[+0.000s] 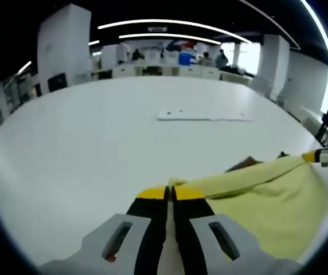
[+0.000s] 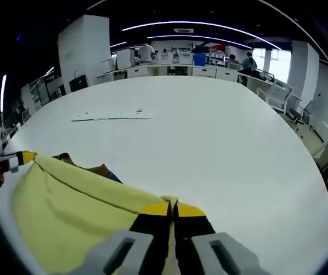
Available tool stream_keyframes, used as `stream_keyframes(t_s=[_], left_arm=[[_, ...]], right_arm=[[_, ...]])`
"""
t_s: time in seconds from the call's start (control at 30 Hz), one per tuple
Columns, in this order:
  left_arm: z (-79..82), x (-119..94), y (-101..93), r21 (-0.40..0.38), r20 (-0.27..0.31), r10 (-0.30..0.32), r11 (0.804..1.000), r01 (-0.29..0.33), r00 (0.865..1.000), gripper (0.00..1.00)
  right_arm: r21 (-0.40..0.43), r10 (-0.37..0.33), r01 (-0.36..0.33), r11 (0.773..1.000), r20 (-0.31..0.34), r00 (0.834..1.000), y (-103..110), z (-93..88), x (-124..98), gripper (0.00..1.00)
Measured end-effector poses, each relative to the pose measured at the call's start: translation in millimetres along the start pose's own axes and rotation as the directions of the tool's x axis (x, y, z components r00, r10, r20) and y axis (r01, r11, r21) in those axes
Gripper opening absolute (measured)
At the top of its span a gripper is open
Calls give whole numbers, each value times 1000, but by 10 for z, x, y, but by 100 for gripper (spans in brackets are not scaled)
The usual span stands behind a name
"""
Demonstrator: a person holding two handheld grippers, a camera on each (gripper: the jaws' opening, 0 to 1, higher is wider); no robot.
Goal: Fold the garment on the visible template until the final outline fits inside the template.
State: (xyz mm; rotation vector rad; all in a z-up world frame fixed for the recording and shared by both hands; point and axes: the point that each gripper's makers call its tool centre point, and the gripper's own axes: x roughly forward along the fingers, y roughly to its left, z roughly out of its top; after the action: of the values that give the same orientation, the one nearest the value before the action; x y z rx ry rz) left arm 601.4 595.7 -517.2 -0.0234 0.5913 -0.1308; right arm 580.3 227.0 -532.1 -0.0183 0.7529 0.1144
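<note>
1. Gripping the yellow garment [image 1: 267, 197] at one corner, the left gripper [image 1: 170, 193] had its jaws closed on the fabric edge.
2. The right gripper [image 2: 174, 209] likewise held the opposite corner, jaws closed on the cloth.
3. The garment hung stretched between both grippers above the white worktop [image 1: 95, 143]; something brown and blue [image 2: 104, 171] showed past its upper edge.
4. For a clean fold, both corners should probably travel level and together, keeping the held edge taut so that no slack bunches.
5. A flat white strip [image 1: 203, 116] lay well apart on the worktop; its dark marks were too small to read.
</note>
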Motion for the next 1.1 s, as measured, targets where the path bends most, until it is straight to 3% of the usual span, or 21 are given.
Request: stream_keyframes(t_s=[0.13, 0.23, 0.27, 0.37, 0.47, 0.6, 0.77, 0.87, 0.93, 0.97, 1.1], left_arm=[[-40, 26, -2, -4, -21, -11, 1000, 10, 1000, 0], [-19, 12, -52, 23, 0, -39, 999, 39, 999, 0], [29, 18, -103, 31, 34, -72, 997, 71, 997, 0], [12, 5, -95, 60, 20, -76, 995, 75, 997, 2], [38, -24, -139, 87, 36, -115, 990, 112, 993, 13], [24, -33, -214, 210, 20, -178, 963, 170, 984, 26], [-14, -87, -259, 331, -8, -211, 922, 201, 978, 34], [-39, -83, -272, 386, -27, -220, 898, 214, 975, 38], [-55, -77, -264, 416, -40, -215, 885, 212, 976, 40], [-65, -70, -253, 454, -46, -200, 869, 199, 979, 40], [-80, -22, -272, 446, -46, -204, 872, 203, 978, 39]], right_arm=[[6, 7, -7, 1000, -4, 1000, 3, 5, 5, 0], [16, 13, -13, 1000, -2, 1000, 8, 10, 5, 0], [89, 0, -2, 996, 16, 1000, 11, 17, 5, 0], [131, -6, 1, 991, 37, 999, 5, 20, 1, 0], [128, 0, -5, 992, 44, 999, 28, 21, -8, 2], [124, 37, -45, 991, 68, 997, 89, 53, -41, 13], [36, 72, -74, 997, 56, 996, 90, 49, -81, 25], [-114, 97, -92, 989, 33, 995, 98, 24, -121, 33], [-147, 101, -96, 984, 25, 995, 107, 8, -136, 37], [-184, 105, -99, 978, 20, 994, 111, -6, -149, 37], [-188, 102, -97, 977, 17, 995, 108, -20, -125, 37]])
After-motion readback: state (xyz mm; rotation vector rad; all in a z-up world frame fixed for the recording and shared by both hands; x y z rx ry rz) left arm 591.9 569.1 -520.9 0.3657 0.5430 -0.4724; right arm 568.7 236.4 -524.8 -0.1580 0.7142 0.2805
